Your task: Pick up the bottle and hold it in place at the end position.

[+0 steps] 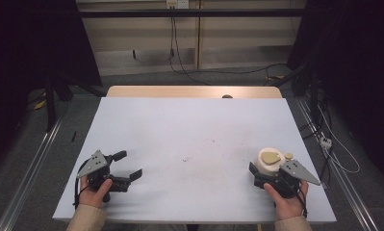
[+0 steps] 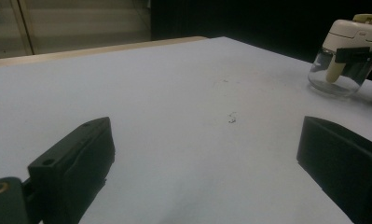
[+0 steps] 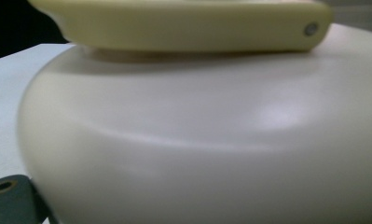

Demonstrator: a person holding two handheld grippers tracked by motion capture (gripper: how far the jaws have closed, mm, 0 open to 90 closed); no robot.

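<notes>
A glass jar with a cream lid (image 1: 268, 159) stands near the table's front right corner. My right gripper (image 1: 266, 174) is shut on it, one black finger (image 2: 356, 53) crossing the clear glass just under the lid. The left gripper view shows the jar (image 2: 342, 42) far off at the upper right. In the right gripper view the cream lid (image 3: 197, 130) sits very close, with a flat yellowish latch (image 3: 183, 23) on top. My left gripper (image 1: 131, 164) rests near the front left corner, open, with bare table between its fingers (image 2: 76, 163).
A white sheet (image 1: 189, 125) covers the table, with a few faint marks (image 2: 231, 117) near the middle. A wooden edge (image 1: 194, 91) shows at the back. Cables (image 1: 334, 149) and metal rails (image 1: 31, 163) lie on the floor on both sides.
</notes>
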